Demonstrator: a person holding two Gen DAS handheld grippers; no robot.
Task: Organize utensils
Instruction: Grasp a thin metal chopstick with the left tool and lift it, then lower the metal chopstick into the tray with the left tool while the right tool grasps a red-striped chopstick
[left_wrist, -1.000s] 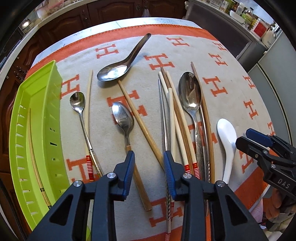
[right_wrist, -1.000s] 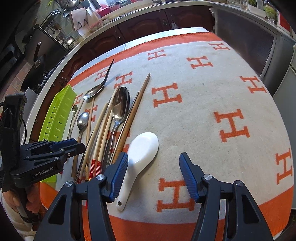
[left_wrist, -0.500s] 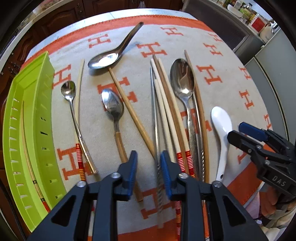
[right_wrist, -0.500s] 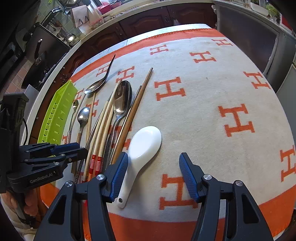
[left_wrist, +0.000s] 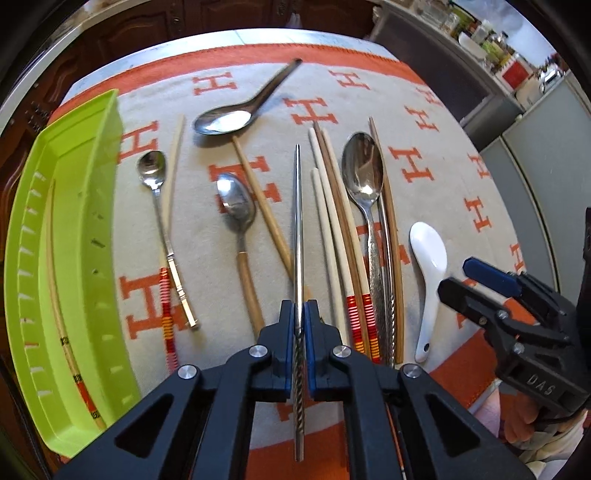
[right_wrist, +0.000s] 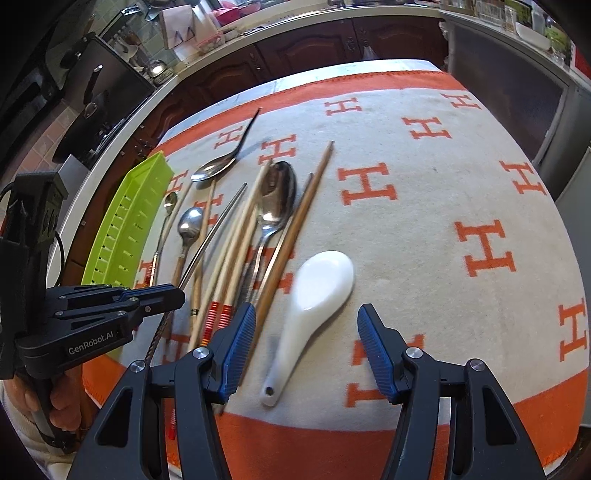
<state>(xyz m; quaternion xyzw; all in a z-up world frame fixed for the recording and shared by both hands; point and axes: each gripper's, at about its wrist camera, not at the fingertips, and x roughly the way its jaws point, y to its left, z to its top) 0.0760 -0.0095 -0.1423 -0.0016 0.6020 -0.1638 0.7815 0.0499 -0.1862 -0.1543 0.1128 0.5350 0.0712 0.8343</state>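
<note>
The left gripper (left_wrist: 300, 334) is clenching a metal chopstick (left_wrist: 297, 221) between its blue pads, the jaws having just closed on it. The chopstick is running straight ahead from the gripper, its twisted handle end projecting back between the black arms. To the gripper's left, a wooden-handled spoon (left_wrist: 240, 236) and a small slender spoon (left_wrist: 159, 206) are lying on the patterned cloth (left_wrist: 443, 155); further left a green tray (left_wrist: 74, 229) is holding one chopstick along its floor. Ahead, a dark metal spoon (left_wrist: 236, 114) is lying askew. To the right, pale and brown chopsticks (left_wrist: 340, 229) are lying bunched beside a large steel spoon (left_wrist: 364, 184).

The right gripper (right_wrist: 306, 347) is standing released, nothing pressed between its pads; a white ceramic spoon (right_wrist: 314, 306) is lying on the cloth in the gap, nearer the left pad.
</note>
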